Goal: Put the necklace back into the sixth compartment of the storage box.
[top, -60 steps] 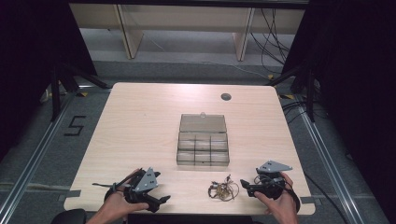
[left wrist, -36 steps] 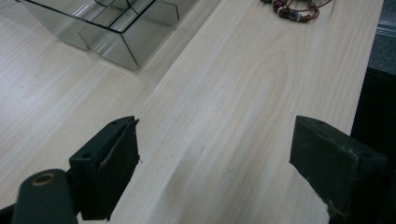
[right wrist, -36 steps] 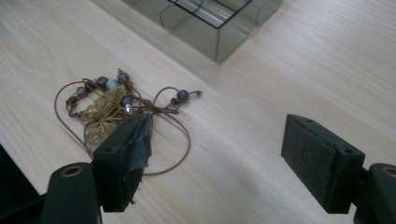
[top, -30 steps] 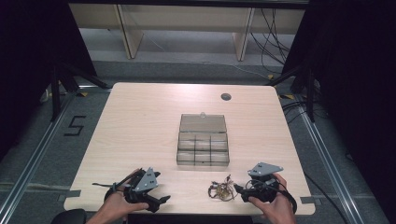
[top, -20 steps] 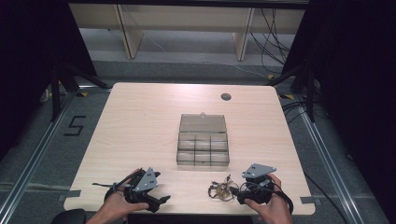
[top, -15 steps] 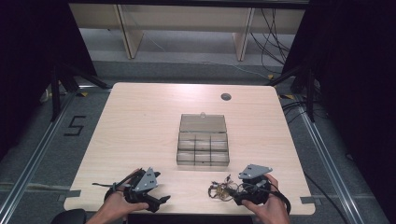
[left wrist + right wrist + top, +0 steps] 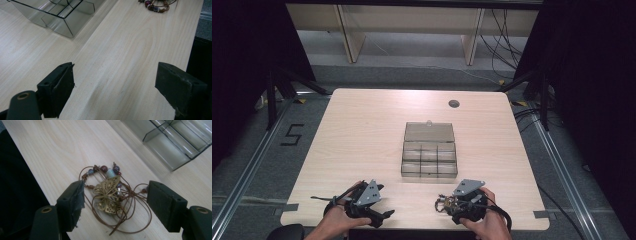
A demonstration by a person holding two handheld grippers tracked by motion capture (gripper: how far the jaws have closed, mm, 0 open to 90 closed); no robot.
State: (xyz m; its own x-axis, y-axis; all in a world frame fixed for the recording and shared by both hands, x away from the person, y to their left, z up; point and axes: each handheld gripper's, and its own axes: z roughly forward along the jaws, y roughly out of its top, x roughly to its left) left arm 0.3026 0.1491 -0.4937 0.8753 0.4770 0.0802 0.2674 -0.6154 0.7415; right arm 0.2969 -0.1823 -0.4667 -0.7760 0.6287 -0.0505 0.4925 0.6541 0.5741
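A brown cord necklace [image 7: 110, 195] with a brass butterfly pendant and several beads lies near the table's front edge, also seen as the necklace [image 7: 443, 204] in the high view. My right gripper [image 7: 116, 197] is open and straddles it, one jaw on each side, pads clear of the cord. Its jaws have just been closing a little with the necklace between them. In the high view the right gripper [image 7: 451, 207] points left at the pile. My left gripper [image 7: 112, 77] stands open over bare wood at the front left [image 7: 382, 215], and the necklace [image 7: 157, 3] lies far ahead of it.
A clear smoky plastic compartment box [image 7: 429, 155] with its lid laid back sits mid-table, just beyond both grippers; its corner box [image 7: 175, 145] shows behind the necklace. The wooden table [image 7: 362, 130] has a round cable hole [image 7: 454, 104] at the back. The front edge is close.
My right gripper has slid left along the front edge until its jaws flank the necklace. The left gripper has stayed put.
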